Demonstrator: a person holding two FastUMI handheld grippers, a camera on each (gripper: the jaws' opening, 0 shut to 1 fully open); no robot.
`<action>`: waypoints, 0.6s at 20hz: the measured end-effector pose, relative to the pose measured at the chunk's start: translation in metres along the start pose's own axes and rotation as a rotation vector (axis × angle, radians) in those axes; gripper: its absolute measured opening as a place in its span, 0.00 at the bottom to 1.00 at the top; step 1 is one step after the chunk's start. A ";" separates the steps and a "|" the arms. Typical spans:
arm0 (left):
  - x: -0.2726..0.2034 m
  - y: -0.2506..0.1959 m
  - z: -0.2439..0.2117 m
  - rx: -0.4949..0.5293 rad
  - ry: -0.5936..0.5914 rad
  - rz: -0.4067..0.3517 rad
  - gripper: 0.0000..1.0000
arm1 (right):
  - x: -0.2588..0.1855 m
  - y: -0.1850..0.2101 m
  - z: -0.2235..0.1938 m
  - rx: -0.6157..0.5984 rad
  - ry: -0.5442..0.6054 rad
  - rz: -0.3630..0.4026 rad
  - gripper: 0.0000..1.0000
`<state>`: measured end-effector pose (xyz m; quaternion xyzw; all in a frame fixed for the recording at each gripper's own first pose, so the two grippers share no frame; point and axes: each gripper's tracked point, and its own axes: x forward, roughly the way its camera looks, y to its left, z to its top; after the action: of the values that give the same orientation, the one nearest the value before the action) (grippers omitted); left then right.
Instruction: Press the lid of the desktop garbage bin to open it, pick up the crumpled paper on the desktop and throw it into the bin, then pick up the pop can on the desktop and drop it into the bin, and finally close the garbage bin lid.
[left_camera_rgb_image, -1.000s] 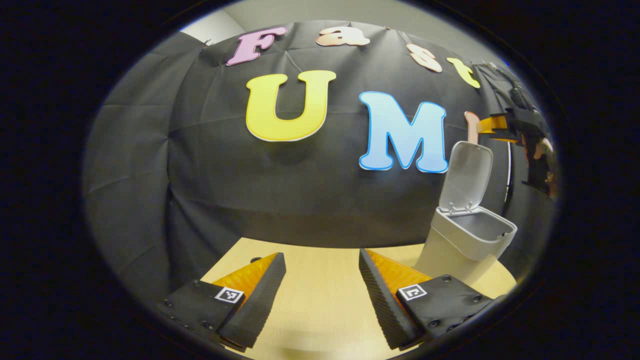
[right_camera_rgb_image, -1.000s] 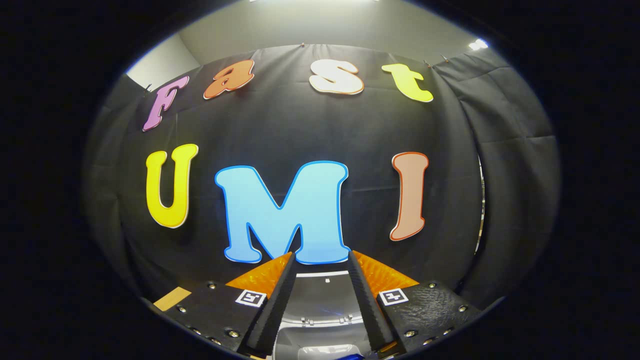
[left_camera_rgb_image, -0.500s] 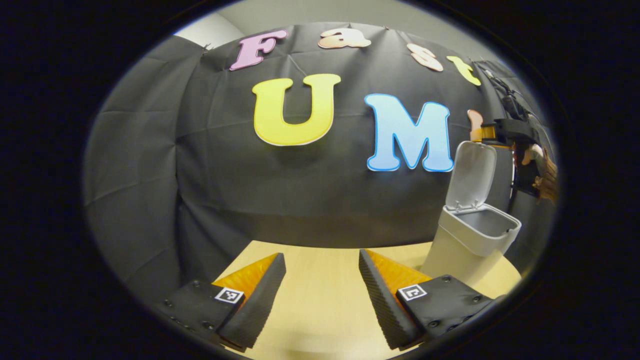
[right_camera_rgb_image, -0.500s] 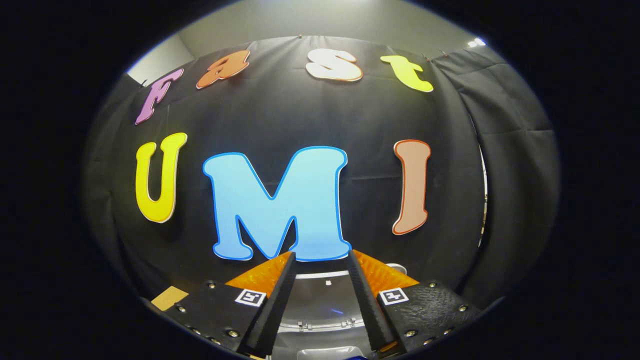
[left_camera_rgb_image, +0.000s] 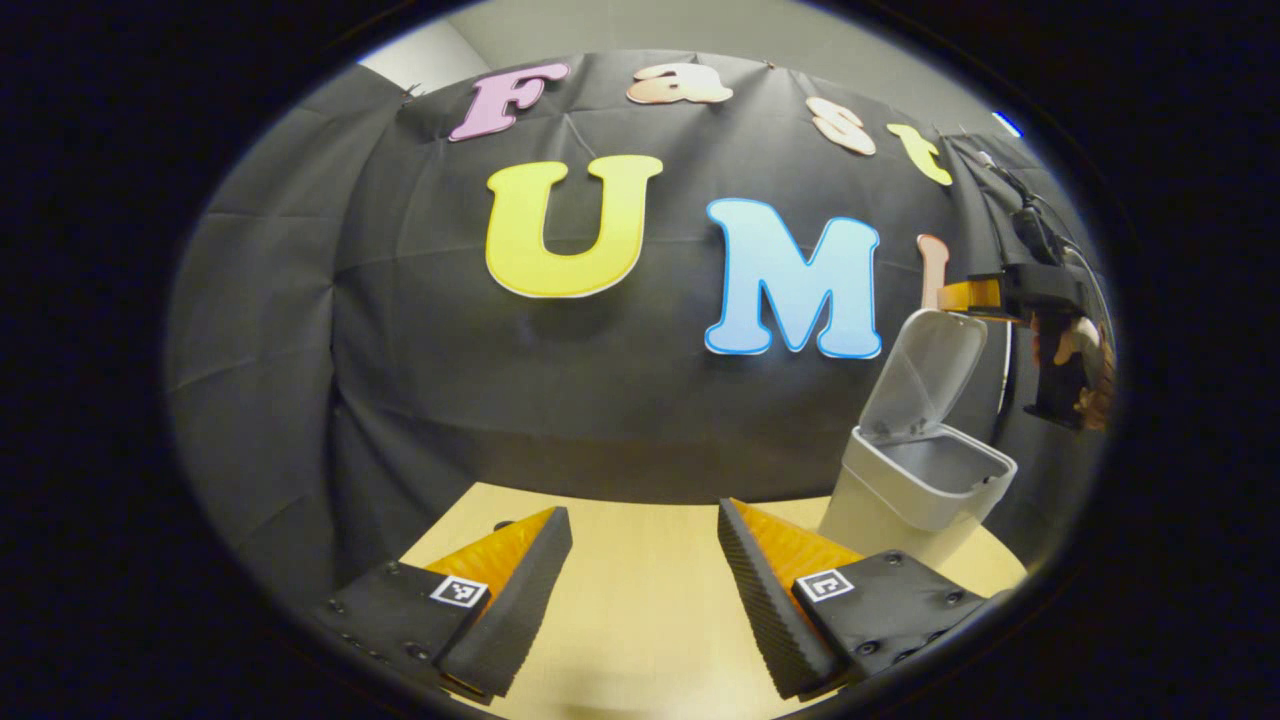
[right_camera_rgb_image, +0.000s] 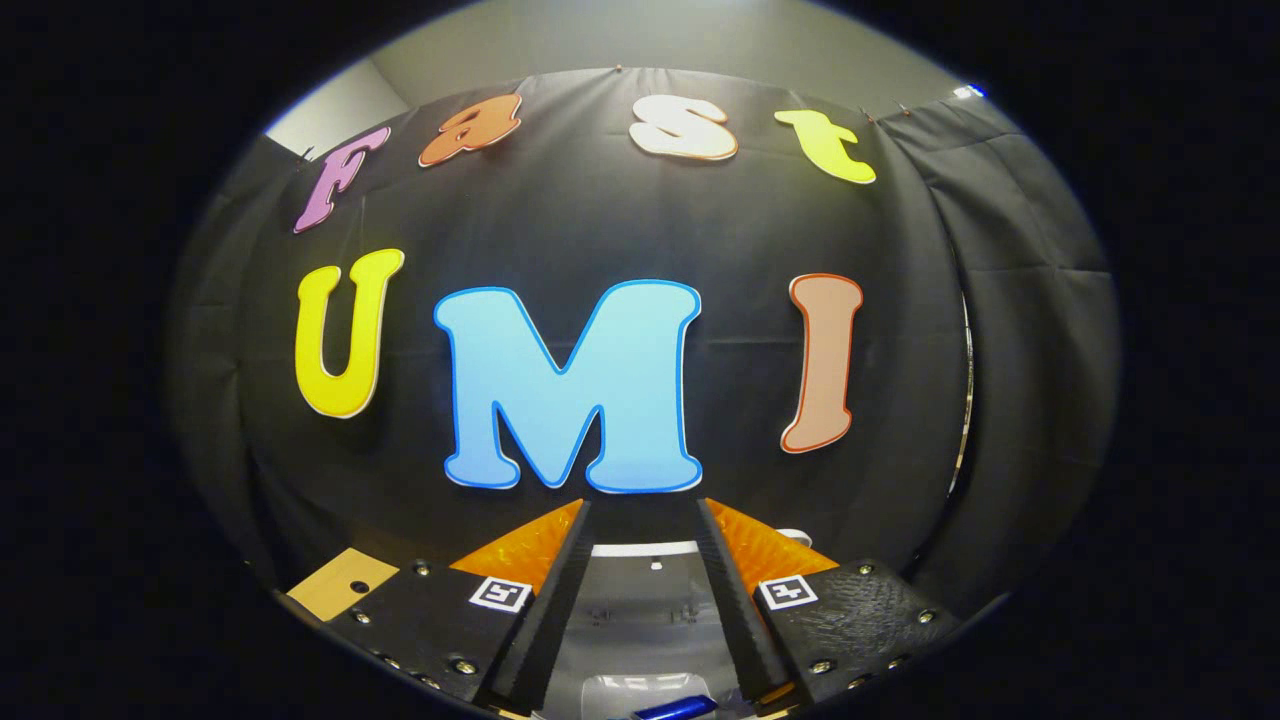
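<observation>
Left gripper view — bin upright, lid tilted up; left tool spread.

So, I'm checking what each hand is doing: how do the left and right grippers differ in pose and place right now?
The left gripper sits low over the bare table, well away from the bin; the right gripper hangs up by the raised lid, above the bin's mouth. The left gripper's fingers are spread wider than the right's. Both are open and hold nothing.
</observation>
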<state>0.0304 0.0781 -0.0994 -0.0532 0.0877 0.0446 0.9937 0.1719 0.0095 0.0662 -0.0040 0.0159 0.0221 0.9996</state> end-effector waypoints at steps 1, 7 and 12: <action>-0.001 -0.004 0.001 0.002 -0.004 -0.007 0.96 | -0.006 0.000 -0.004 -0.001 0.010 0.008 0.68; -0.008 -0.023 0.011 0.009 -0.018 -0.039 0.97 | -0.036 0.001 -0.041 0.008 0.093 0.036 0.68; -0.013 -0.029 0.012 0.003 -0.021 -0.049 0.97 | -0.054 0.000 -0.090 0.000 0.187 0.048 0.77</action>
<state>0.0223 0.0498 -0.0824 -0.0532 0.0758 0.0207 0.9955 0.1156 0.0066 -0.0216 -0.0059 0.1092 0.0458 0.9929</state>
